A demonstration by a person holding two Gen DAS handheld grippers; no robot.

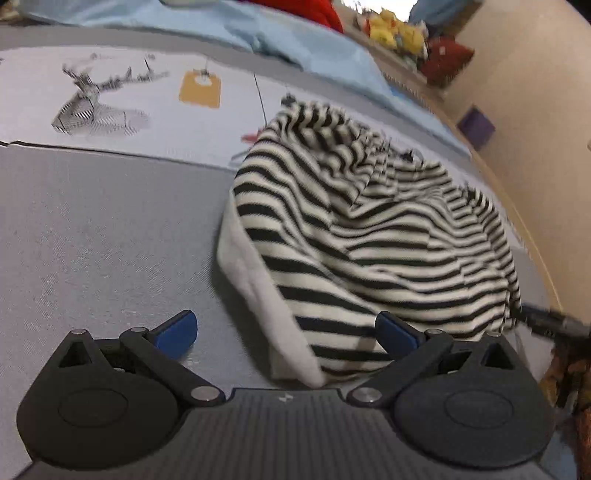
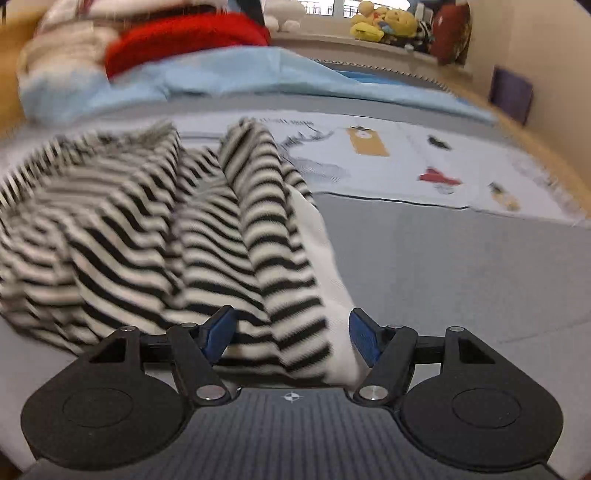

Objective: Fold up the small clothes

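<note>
A black-and-white striped garment [image 1: 369, 229] with a white hem lies crumpled on the grey bed cover [image 1: 92, 229]. My left gripper [image 1: 286, 332] is open just in front of it. The white hem [image 1: 258, 295] runs between its blue pads without either pad pressing on it. In the right wrist view the same striped garment [image 2: 155, 236] spreads to the left in loose folds. My right gripper [image 2: 291, 334] is open, and a striped fold with its white edge [image 2: 325, 258] lies loose between the wide-set fingers.
A printed sheet [image 2: 406, 158] with an orange tag picture covers the bed beyond the garment. Behind it lie a light blue blanket [image 2: 221, 74] and a red cloth [image 2: 184, 40]. Plush toys [image 2: 384, 22] line the window ledge, and a purple box [image 2: 511, 92] stands by the wall.
</note>
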